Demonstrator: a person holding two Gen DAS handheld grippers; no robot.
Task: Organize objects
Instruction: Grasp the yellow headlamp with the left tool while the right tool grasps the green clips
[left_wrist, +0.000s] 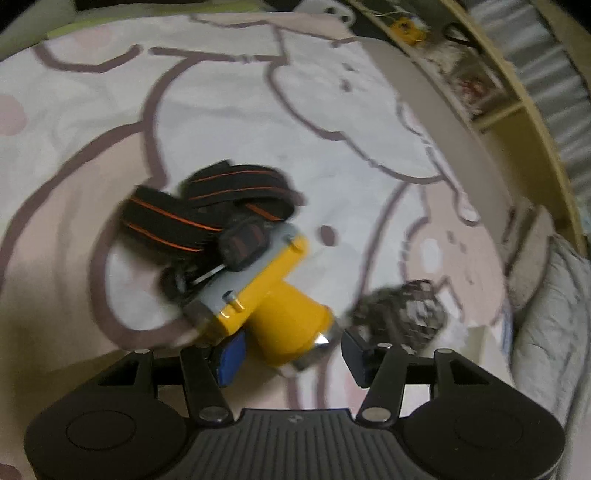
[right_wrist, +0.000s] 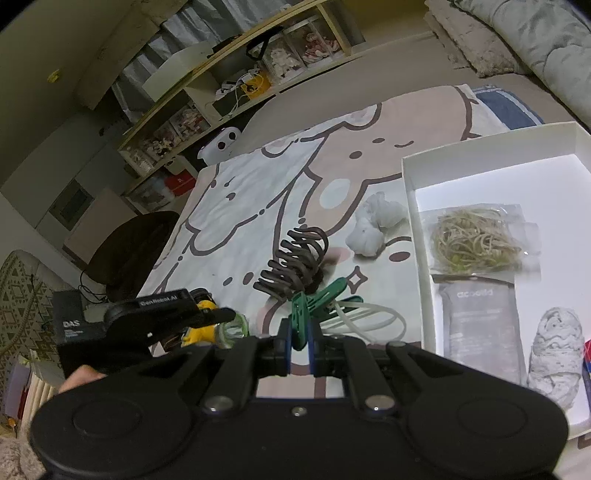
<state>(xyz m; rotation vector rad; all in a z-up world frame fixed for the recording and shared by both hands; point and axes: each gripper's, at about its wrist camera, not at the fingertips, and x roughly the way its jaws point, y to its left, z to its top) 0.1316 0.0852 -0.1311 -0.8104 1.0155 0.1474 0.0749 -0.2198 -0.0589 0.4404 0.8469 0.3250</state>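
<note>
Left wrist view: your left gripper (left_wrist: 290, 356) hangs over a cartoon-printed bedsheet (left_wrist: 229, 110) with its jaws partly apart. Between the blue pads (left_wrist: 231, 356) lies a yellow headlamp (left_wrist: 273, 314), lens end toward you. The left pad sits right against the lamp's body, the right pad stands clear of it, so the lamp rests on the sheet rather than being pinched. Its black strap with orange stripes (left_wrist: 192, 214) is bunched just beyond the lamp. A dark, blurred bundle (left_wrist: 402, 314) lies just right of the lamp; I cannot tell what it is.

Right wrist view: your right gripper (right_wrist: 299, 341) is clamped narrow on a green clothes peg (right_wrist: 314, 299), which sticks out ahead of the fingers. Just beyond the peg lies a dark brown claw hair clip (right_wrist: 295, 262), and a white looped cord (right_wrist: 365, 317) lies right of the peg. Farther right stands a white tray (right_wrist: 410, 192) holding a bag of rubber bands (right_wrist: 476, 240), a grey pouch (right_wrist: 484, 325) and a pale rolled cloth (right_wrist: 557, 354). Left of the peg, your other gripper shows over the yellow lamp.
</note>
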